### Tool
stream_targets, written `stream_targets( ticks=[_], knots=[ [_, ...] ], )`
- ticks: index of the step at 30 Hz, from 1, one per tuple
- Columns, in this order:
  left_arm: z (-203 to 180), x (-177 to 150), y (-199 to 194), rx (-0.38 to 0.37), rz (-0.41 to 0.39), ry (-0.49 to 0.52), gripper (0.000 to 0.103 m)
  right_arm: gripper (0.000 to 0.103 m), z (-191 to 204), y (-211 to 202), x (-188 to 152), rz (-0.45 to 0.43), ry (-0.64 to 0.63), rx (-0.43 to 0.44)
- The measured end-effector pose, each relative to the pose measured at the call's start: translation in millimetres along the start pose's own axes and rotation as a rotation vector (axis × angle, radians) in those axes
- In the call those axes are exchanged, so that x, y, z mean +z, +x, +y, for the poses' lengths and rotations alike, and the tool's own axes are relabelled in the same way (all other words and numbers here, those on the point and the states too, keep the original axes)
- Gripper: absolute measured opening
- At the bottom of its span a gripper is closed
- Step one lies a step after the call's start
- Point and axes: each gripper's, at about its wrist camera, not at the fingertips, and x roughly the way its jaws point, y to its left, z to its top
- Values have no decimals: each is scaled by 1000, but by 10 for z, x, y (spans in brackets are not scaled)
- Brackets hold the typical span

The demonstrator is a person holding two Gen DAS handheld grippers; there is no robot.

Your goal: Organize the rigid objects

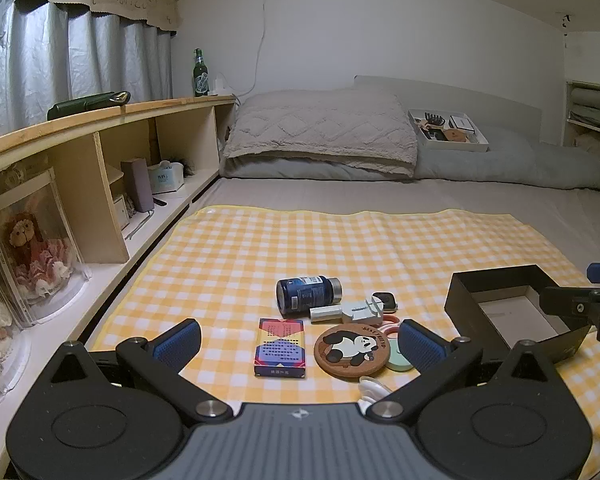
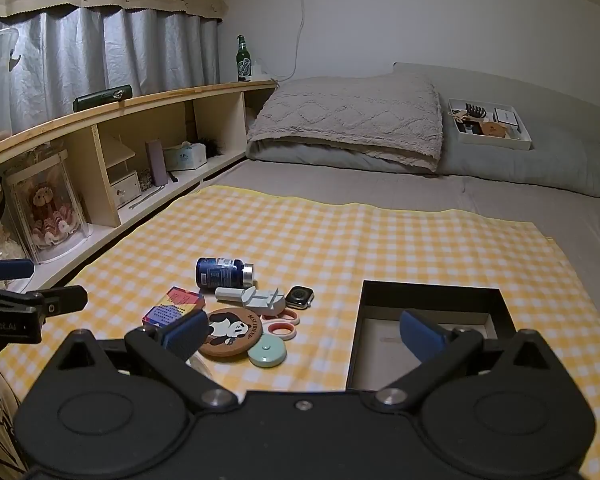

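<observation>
On a yellow checked cloth (image 1: 300, 240) lies a cluster: a dark blue bottle (image 1: 308, 294) on its side, a colourful card box (image 1: 280, 348), a round panda coaster (image 1: 352, 350), a white tool (image 1: 352, 312), a smartwatch (image 2: 300, 297), pink scissors (image 2: 282, 324) and a mint round disc (image 2: 267, 353). A black open box (image 2: 430, 332) sits to the right; it also shows in the left wrist view (image 1: 512, 308). My left gripper (image 1: 298, 344) is open just before the card box and coaster. My right gripper (image 2: 304, 334) is open, its right finger over the box.
A wooden shelf unit (image 1: 100, 160) with dolls in clear cases runs along the left. A pillow (image 1: 320, 132) and a white tray of small items (image 1: 448, 130) lie at the bed's far end. A green glass bottle (image 1: 200, 74) stands on the shelf top.
</observation>
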Motion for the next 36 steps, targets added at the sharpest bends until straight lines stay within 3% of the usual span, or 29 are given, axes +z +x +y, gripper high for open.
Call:
stream_targets(
  ticks=[36],
  knots=[
    [29,-3,-31,-3,-1,-1,103,103,3,5,-4,1,-1,0]
  ],
)
